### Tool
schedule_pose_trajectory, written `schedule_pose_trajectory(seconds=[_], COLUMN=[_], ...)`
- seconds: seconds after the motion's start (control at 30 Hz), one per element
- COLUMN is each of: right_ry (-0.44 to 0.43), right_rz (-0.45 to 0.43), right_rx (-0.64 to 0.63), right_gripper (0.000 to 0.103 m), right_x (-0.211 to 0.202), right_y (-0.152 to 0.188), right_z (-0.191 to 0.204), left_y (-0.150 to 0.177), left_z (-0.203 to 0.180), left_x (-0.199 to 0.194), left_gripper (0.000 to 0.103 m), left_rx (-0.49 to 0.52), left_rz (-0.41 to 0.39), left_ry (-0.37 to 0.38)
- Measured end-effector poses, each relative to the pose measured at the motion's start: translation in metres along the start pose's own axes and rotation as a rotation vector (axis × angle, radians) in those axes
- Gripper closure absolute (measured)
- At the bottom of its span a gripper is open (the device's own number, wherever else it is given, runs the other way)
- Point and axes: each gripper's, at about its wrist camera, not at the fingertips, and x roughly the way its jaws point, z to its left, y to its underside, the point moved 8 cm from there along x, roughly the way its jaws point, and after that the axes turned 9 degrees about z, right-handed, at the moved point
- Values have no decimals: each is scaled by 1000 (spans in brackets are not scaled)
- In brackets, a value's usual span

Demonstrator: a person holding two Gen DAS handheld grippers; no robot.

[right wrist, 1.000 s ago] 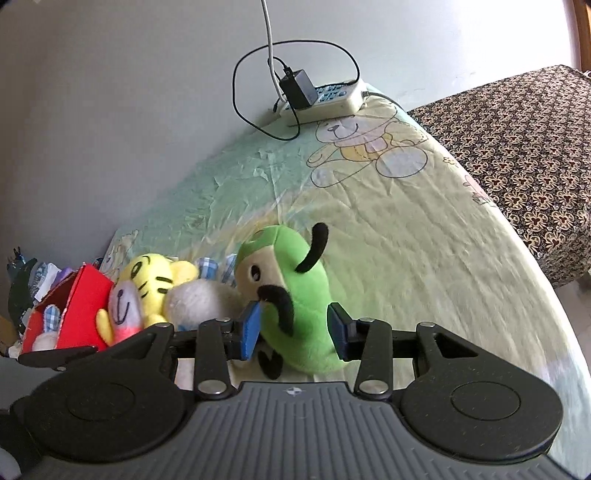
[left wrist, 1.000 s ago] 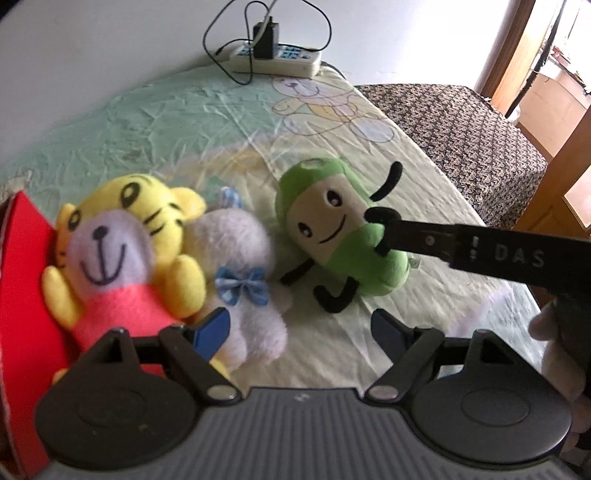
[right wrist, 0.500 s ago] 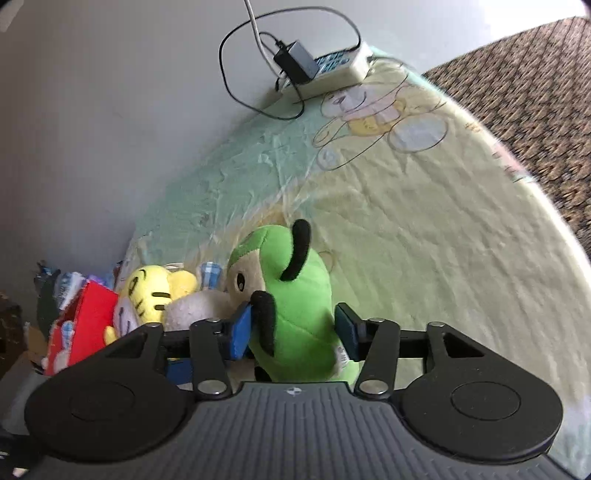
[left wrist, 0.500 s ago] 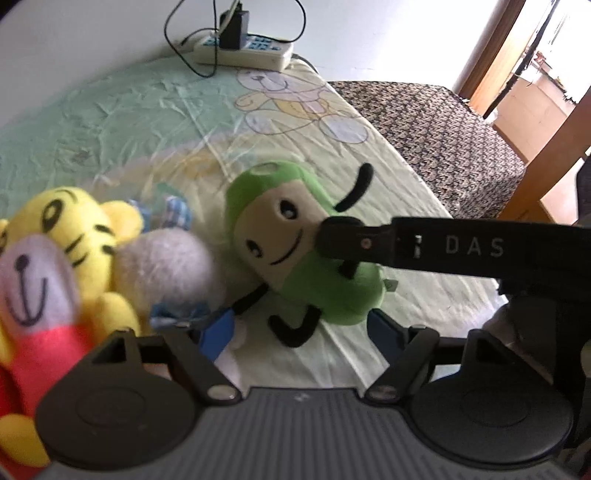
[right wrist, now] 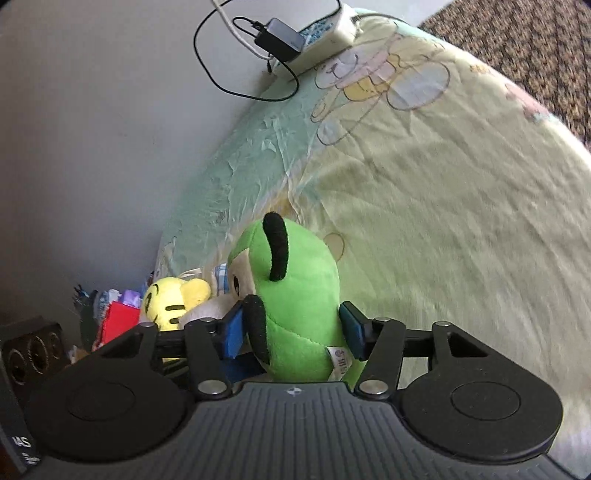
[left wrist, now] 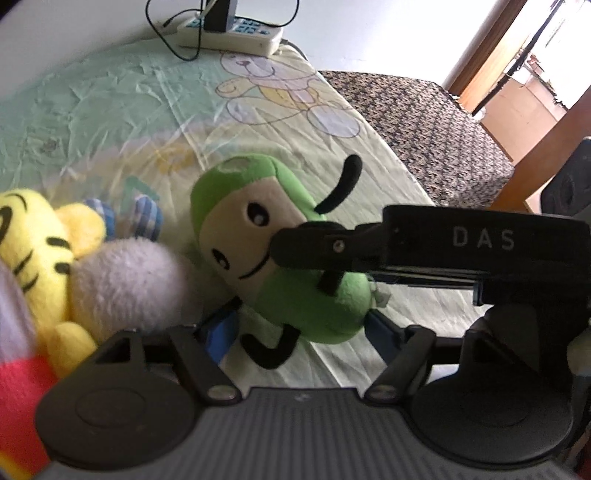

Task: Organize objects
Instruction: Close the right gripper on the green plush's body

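A green plush toy [left wrist: 295, 295] with a cream face and black limbs stands on the pale bed sheet [left wrist: 110, 122]. Its lower body sits between the blue pads of my left gripper [left wrist: 301, 332], whose jaws are closing without squeezing it. A black finger [left wrist: 314, 243] of my right gripper crosses the toy's face from the right. In the right wrist view the same green toy [right wrist: 303, 314] fills the gap of my right gripper [right wrist: 291, 328]; its jaws are closing slightly and the pads sit beside the body without visibly pressing it.
A yellow tiger plush [left wrist: 33, 236] and a white fluffy plush [left wrist: 129, 280] lie just left of the green toy. A power strip with cables [left wrist: 229, 33] lies at the head of the bed. A brown patterned cover [left wrist: 424, 122] is to the right, a red box [right wrist: 122, 321] far left.
My left gripper came down and right onto the green toy, and its jaws narrowed. My right gripper's jaws widened around the toy, and that view rolled and sank.
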Motion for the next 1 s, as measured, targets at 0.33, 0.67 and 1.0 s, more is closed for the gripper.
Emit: schedule_pose_trajectory(seconds=[0.33,0.67,1.0], right_ry=[-52,-43,-25], right_rz=[57,87,162], right_rx=[81,81,48], right_gripper=[50,50,49], right_x=[-16,-34,-34], right_y=[44,92,138], right_z=[-1,6,13], left_y=[21,71,125], left_z=[-8,-28,-34], left_x=[-11,-27,-39], left_gripper=[31,32,32], left_rx=[41,121,172], left_rz=[25,56,96], left_ry=[30,29,39])
